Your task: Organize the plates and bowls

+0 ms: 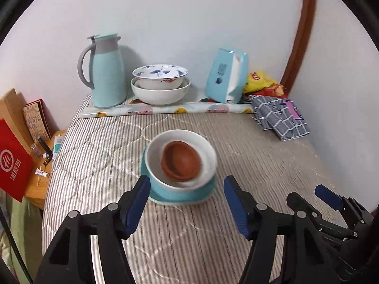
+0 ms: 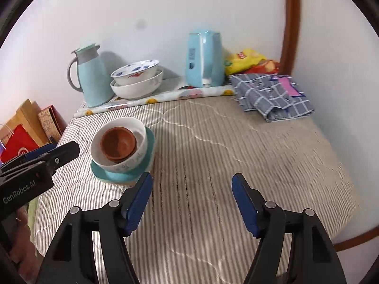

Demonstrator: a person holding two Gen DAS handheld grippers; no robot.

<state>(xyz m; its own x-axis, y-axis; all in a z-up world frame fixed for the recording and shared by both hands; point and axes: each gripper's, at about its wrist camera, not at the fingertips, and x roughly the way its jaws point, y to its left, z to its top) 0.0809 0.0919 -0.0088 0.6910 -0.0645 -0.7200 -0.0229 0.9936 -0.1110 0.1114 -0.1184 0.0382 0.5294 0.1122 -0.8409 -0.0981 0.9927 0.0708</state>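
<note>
Now both tongs stand apart with nothing between them: the left tongs (image 1: pixel 187 200) just in front of the stack, the right tongs (image 2: pixel 191 198) to its right. On the striped worktop (image 2: pixel 213 146), a brown bowl (image 1: pixel 181 163) sits in a white bowl (image 1: pixel 208 156) on a teal plate (image 1: pixel 182 195). Behind the stack, two nested white bowls (image 1: pixel 161 85) stand beside a jug (image 1: pixel 106 71).
</note>
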